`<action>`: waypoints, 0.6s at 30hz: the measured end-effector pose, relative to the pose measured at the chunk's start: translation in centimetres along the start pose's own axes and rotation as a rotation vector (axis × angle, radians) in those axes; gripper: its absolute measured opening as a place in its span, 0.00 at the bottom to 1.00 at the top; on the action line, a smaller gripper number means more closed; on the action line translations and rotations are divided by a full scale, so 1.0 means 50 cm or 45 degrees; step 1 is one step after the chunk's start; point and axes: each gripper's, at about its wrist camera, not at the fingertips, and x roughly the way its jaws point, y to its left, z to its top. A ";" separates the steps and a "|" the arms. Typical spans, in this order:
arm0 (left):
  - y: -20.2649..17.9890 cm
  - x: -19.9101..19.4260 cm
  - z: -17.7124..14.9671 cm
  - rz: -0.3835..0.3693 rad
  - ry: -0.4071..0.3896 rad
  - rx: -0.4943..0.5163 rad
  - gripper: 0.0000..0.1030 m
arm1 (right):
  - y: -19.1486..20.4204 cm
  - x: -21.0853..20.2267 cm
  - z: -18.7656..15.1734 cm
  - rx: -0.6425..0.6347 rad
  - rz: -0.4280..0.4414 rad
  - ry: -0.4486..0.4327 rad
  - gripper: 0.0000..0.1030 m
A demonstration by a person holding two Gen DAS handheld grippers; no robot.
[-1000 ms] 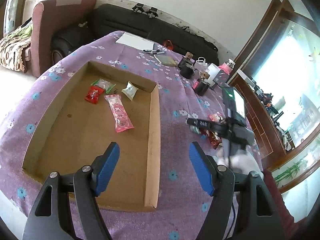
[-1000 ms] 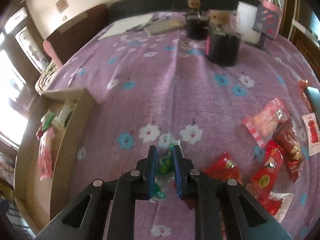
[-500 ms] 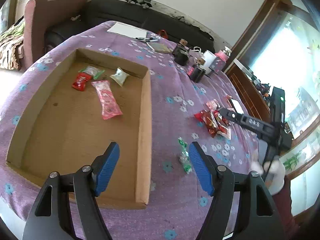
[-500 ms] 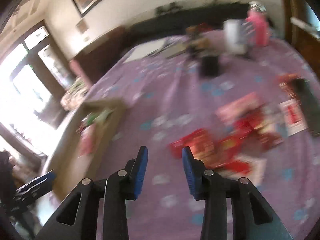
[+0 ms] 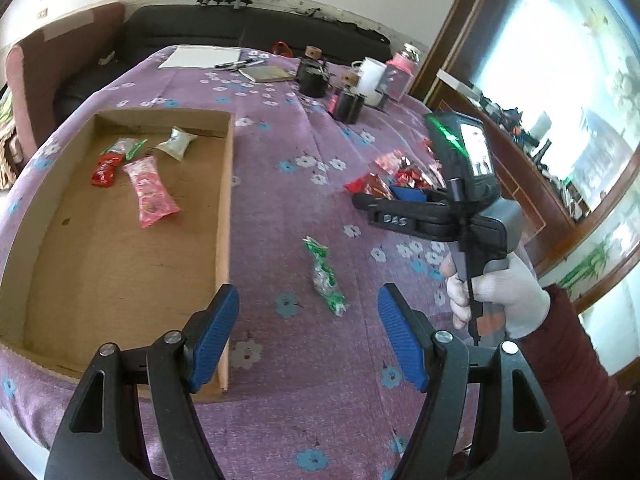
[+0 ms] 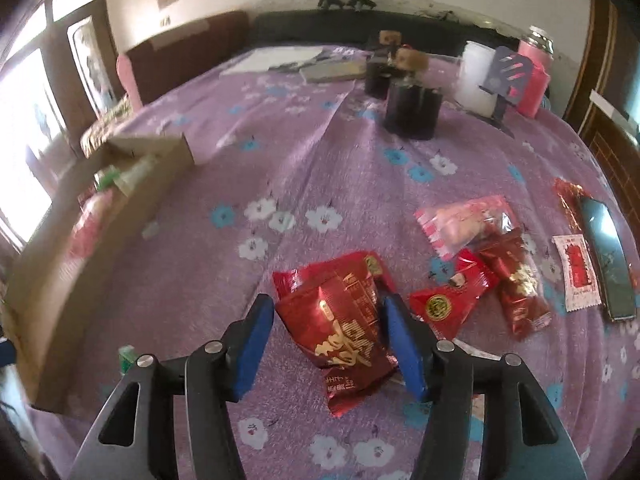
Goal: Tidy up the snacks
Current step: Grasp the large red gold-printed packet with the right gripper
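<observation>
Green-wrapped candy (image 5: 326, 276) lay dropped on the cloth beside the cardboard box (image 5: 228, 216), no longer in our right gripper (image 6: 326, 336), which now straddled a red packet (image 6: 344, 320), jaws spread; left gripper (image 5: 308, 340) hung open, empty.

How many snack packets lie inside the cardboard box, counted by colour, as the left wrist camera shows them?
red packet: 1
pink packet: 1
green packet: 1
white packet: 1
Total: 4
</observation>
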 end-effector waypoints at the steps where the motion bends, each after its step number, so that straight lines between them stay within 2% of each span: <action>1: -0.006 0.006 -0.001 0.003 0.006 0.012 0.70 | 0.002 0.002 -0.005 -0.009 -0.004 0.015 0.38; 4: -0.022 0.029 -0.001 0.014 0.032 0.040 0.70 | -0.008 -0.009 -0.020 0.035 0.056 0.050 0.34; 7: -0.041 0.055 -0.003 0.021 0.055 0.076 0.69 | -0.020 -0.034 -0.048 0.096 0.154 0.077 0.33; 10: -0.060 0.086 0.002 0.030 0.080 0.112 0.69 | -0.039 -0.062 -0.088 0.144 0.208 0.095 0.33; 15: -0.077 0.135 0.018 0.047 0.096 0.147 0.69 | -0.067 -0.105 -0.148 0.191 0.240 0.103 0.33; 18: -0.079 0.171 0.031 0.089 0.107 0.159 0.68 | -0.083 -0.123 -0.174 0.213 0.234 0.086 0.33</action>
